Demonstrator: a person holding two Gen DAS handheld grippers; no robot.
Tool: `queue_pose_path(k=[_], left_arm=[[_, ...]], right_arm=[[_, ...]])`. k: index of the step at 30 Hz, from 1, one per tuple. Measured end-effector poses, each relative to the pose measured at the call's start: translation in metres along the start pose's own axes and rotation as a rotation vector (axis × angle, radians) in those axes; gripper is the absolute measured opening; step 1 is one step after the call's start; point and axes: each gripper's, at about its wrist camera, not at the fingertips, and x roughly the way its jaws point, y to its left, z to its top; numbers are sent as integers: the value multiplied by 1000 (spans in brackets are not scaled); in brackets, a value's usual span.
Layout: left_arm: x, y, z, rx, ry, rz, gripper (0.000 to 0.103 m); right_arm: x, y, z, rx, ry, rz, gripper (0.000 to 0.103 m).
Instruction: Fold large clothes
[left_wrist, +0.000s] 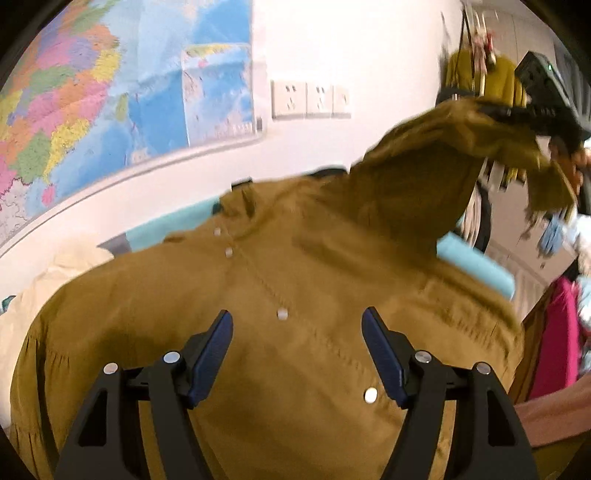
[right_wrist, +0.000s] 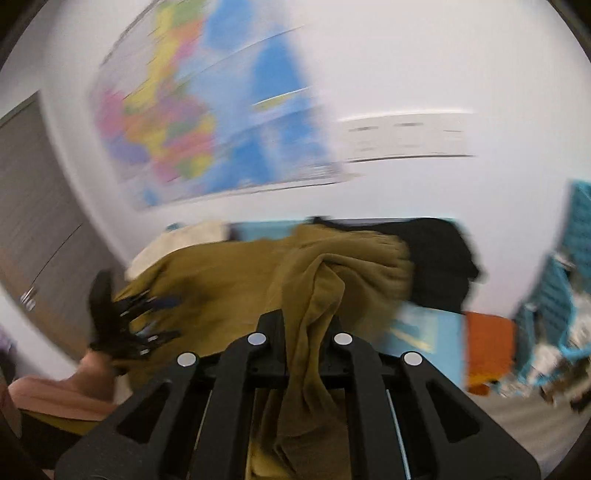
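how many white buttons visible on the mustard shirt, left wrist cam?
4 on the mustard shirt: two near the collar, one mid-placket between the open left gripper's fingers, one by its right finger. Folds may hide more.

Left tool (left_wrist: 297, 354) agape, right tool (right_wrist: 301, 325) clamped

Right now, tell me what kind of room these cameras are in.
Probably a room in a home or a small workroom used for sorting laundry. A big coloured wall map and a row of wall sockets hang on a white wall, clothes hang at the right, and a mustard shirt lies spread out.
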Motion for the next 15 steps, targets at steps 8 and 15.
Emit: queue_pose_path(k=[8, 15], left_arm=[[-16, 50, 1, -175, -77, -116, 74], [-4, 60, -27, -197, -10, -100, 76]], right_arm=[[149, 81, 3, -31, 165, 226, 18], [208, 66, -21, 11, 286, 208, 50]])
